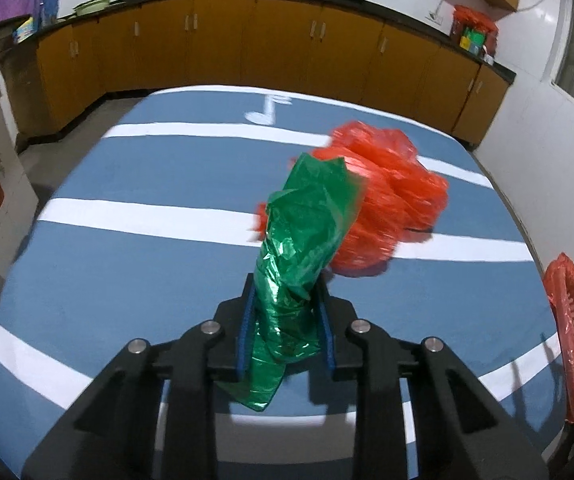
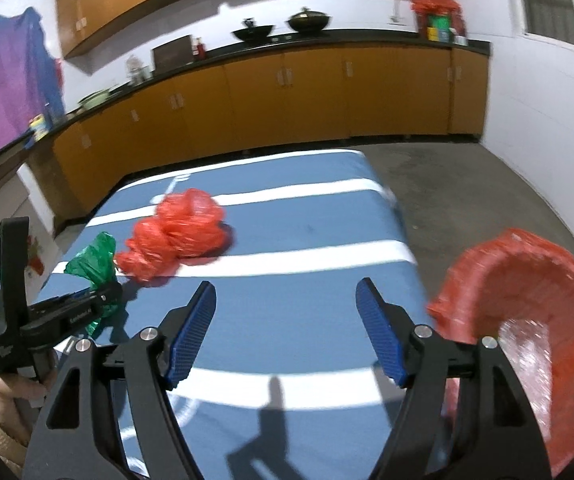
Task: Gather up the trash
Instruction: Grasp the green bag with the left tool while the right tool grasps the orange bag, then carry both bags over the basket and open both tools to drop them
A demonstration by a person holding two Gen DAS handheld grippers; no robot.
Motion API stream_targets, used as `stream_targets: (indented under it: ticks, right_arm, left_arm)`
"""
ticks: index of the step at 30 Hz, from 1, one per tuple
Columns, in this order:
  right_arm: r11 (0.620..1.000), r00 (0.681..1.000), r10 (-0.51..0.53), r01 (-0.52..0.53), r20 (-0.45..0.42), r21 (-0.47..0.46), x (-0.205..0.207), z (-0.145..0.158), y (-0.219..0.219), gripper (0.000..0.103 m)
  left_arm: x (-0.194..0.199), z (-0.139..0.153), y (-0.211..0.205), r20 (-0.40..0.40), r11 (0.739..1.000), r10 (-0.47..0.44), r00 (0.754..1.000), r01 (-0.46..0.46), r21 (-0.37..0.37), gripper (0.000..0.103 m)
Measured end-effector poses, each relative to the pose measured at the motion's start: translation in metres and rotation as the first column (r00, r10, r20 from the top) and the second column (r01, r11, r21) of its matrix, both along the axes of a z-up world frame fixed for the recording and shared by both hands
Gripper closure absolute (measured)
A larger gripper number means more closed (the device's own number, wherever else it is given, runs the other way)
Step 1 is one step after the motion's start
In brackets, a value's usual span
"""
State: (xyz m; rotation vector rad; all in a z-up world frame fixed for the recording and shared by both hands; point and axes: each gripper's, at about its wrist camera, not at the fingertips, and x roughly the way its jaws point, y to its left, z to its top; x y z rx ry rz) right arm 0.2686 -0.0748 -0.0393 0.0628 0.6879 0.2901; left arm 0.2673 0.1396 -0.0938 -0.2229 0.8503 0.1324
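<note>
My left gripper (image 1: 285, 296) is shut on a crumpled green plastic bag (image 1: 303, 240) and holds it above the blue striped table (image 1: 127, 264); both also show in the right wrist view, the gripper (image 2: 105, 292) with the green bag (image 2: 95, 258) at the left. A crumpled red plastic bag (image 1: 383, 200) lies on the table just beyond the green one, and it shows in the right wrist view (image 2: 179, 232). My right gripper (image 2: 285, 292) is open and empty above the table. A red basket (image 2: 527, 320) stands at the table's right side, also seen in the left wrist view (image 1: 571, 332).
Orange cabinets (image 1: 247, 48) with a dark counter run along the far wall, with pans and jars on top. Bare concrete floor (image 2: 467, 192) lies to the right of the table. A white wall (image 1: 547, 168) stands at the right.
</note>
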Motion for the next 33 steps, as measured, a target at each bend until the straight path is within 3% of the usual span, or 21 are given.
stream_targets:
  ticks: [5,10,17,19,21,23,33]
  right_arm:
    - [0.993,0.993,0.114,-0.114,-0.01,0.02,0.024,-0.005,0.052,0.031]
    - [0.98,0.98,0.197,-0.196,-0.016,0.023,0.048,-0.013,0.102,0.038]
    - [0.969,0.969,0.245,-0.246,-0.016,-0.026,0.072,-0.026,0.15,0.042]
    - [0.964,0.965,0.254,-0.258,-0.057,-0.062,0.08,-0.039,0.158,0.05]
    - [0.958,0.959,0.262,-0.272,-0.109,-0.089,0.083,-0.049,0.158,0.08]
    - [0.965,0.96,0.252,-0.259,-0.118,-0.047,0.08,-0.05,0.144,0.086]
    - [0.99,0.987,0.139,-0.141,-0.086,-0.02,0.021,-0.021,0.048,0.089]
  left_arm:
    - [-0.013,0.012,0.043,0.036,0.995,0.102,0.994,-0.102,0.001,0.075]
    - [-0.024,0.021,0.082,0.065,0.979,0.201,0.977,-0.203,0.013,0.075]
    - [-0.029,0.023,0.104,0.062,0.965,0.262,0.963,-0.263,0.018,0.075]
    - [-0.028,0.024,0.104,0.06,0.964,0.262,0.963,-0.264,0.02,0.075]
    - [-0.028,0.024,0.102,0.062,0.966,0.257,0.964,-0.259,0.017,0.075]
    - [-0.027,0.023,0.1,0.065,0.969,0.246,0.967,-0.247,0.013,0.075]
    - [-0.027,0.034,0.059,0.092,0.99,0.141,0.986,-0.14,-0.018,0.075]
